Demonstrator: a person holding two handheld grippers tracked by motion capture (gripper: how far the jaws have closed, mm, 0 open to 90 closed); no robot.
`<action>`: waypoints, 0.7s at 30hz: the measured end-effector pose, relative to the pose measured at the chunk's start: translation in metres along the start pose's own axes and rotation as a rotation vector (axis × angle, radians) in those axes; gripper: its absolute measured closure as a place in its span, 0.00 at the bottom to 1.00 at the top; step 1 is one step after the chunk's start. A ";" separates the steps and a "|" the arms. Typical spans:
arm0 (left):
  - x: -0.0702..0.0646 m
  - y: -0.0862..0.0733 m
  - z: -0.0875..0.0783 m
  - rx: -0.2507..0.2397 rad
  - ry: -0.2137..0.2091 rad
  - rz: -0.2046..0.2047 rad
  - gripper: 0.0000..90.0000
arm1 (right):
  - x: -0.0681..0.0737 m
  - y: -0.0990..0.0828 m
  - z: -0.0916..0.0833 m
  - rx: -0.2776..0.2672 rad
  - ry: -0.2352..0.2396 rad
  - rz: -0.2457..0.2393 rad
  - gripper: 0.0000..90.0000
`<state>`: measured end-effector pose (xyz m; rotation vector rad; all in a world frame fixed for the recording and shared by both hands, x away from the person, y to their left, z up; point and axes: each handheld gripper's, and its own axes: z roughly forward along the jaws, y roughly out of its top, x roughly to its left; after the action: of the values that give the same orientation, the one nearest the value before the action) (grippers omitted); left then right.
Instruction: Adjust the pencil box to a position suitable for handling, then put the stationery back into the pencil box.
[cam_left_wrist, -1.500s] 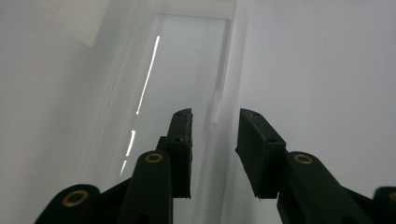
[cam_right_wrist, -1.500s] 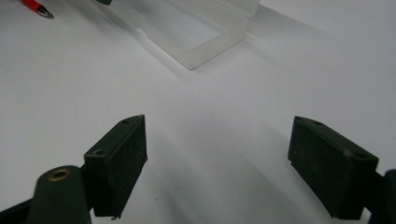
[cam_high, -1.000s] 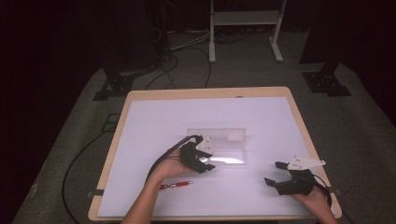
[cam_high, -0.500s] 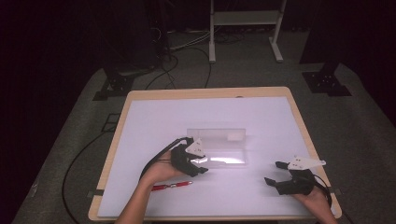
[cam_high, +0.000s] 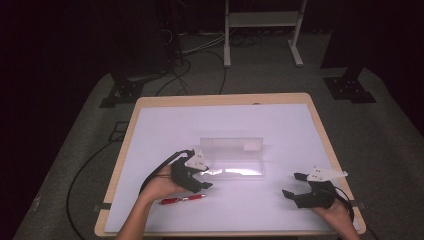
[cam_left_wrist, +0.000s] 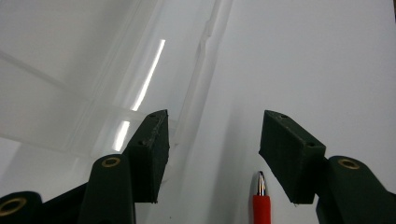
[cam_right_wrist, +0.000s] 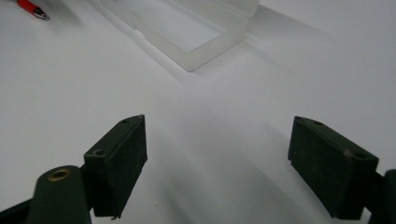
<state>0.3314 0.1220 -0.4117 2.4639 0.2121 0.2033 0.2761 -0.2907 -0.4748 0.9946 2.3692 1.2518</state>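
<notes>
A clear plastic box (cam_high: 235, 160) lies in the middle of the white table with its lid standing open at the back. A red pen (cam_high: 182, 199) rests on the table in front of the person's left hand. My left gripper (cam_high: 206, 179) hovers just off the box's left end. Its jaws have just been opening and grip nothing. In the left gripper view the box (cam_left_wrist: 93, 93) is ahead on the left of the left gripper (cam_left_wrist: 212, 140), and the pen's tip (cam_left_wrist: 261, 205) lies low near the right jaw. My right gripper (cam_high: 291, 184) stands open at the front right, pointing at the box (cam_right_wrist: 187, 28), with the pen (cam_right_wrist: 30, 7) far off.
The white sheet covers a table with a wooden rim (cam_high: 127, 135). Dark floor with cables (cam_high: 185, 60) and a white stand's legs (cam_high: 227, 55) lies beyond the far edge. Bare white surface stretches between the box and the right gripper.
The left hand has drawn back from the box toward the left and the front edge, its jaws standing wider apart. The right hand has stayed put.
</notes>
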 end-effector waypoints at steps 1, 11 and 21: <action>0.000 -0.001 -0.002 0.000 0.002 0.001 0.46 | 0.000 0.000 0.000 0.001 0.000 0.000 0.21; -0.006 -0.015 -0.017 0.000 0.019 -0.004 0.44 | 0.001 0.001 0.002 0.007 0.000 -0.005 0.21; -0.010 -0.028 -0.016 0.008 0.013 -0.019 0.44 | 0.003 0.001 0.003 0.014 0.003 -0.009 0.21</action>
<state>0.3153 0.1513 -0.4174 2.4681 0.2425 0.2106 0.2764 -0.2865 -0.4761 0.9859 2.3855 1.2366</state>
